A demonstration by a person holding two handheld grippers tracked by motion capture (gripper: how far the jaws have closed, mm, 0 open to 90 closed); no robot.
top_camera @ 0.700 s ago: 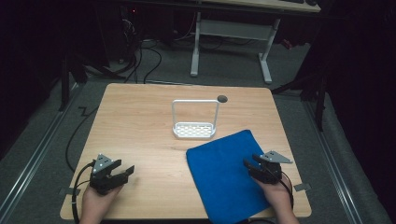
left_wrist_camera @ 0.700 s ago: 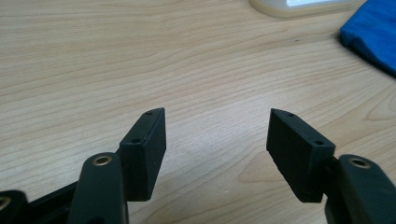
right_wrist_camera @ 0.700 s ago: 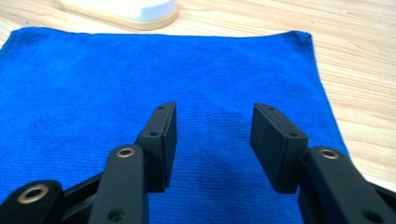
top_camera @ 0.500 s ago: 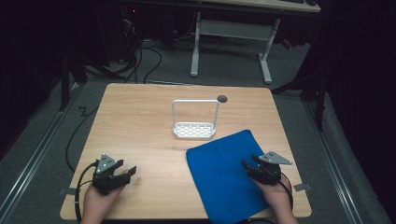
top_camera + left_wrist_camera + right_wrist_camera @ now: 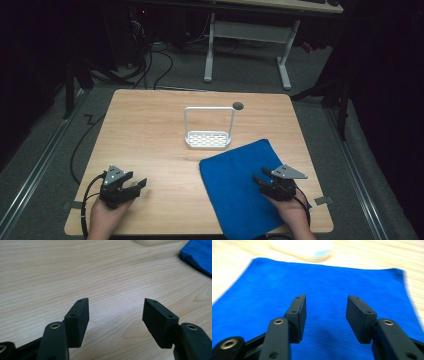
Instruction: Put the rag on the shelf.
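Right hand-held gripper (image 5: 261,179): black, flat rectangular pads with small screw holes, jaws apart, nothing between them. It hovers over the blue cloth (image 5: 235,185), pointing toward the cloth's far edge; whether it touches the fabric I cannot tell. A grey three-cornered plate sits on top, a black cable trails back past the hand (image 5: 292,215).

The right gripper view shows the same pads (image 5: 300,312) spread over the cloth (image 5: 324,285). The cloth is bright blue, soft, finely ribbed weave, roughly rectangular, lying flat with a faint crease.

Left hand-held gripper (image 5: 139,186): same black build, jaws wide apart, empty. It is well to the left of the cloth, over bare wood. In the left gripper view its pads (image 5: 155,320) frame plain wood, with a corner of the cloth (image 5: 197,255) at the upper right.

Tabletop (image 5: 150,130): light wood, smooth, visible grain lines, squarish with rounded corners. The cloth lies on its near right part, the near edge hanging slightly over the tabletop edge.

Just beyond the cloth's far left corner stands a white rack (image 5: 208,135): perforated flat oval base, thin upright loop handle. A small dark round hole (image 5: 238,105) sits beyond the rack, farther from the cloth.
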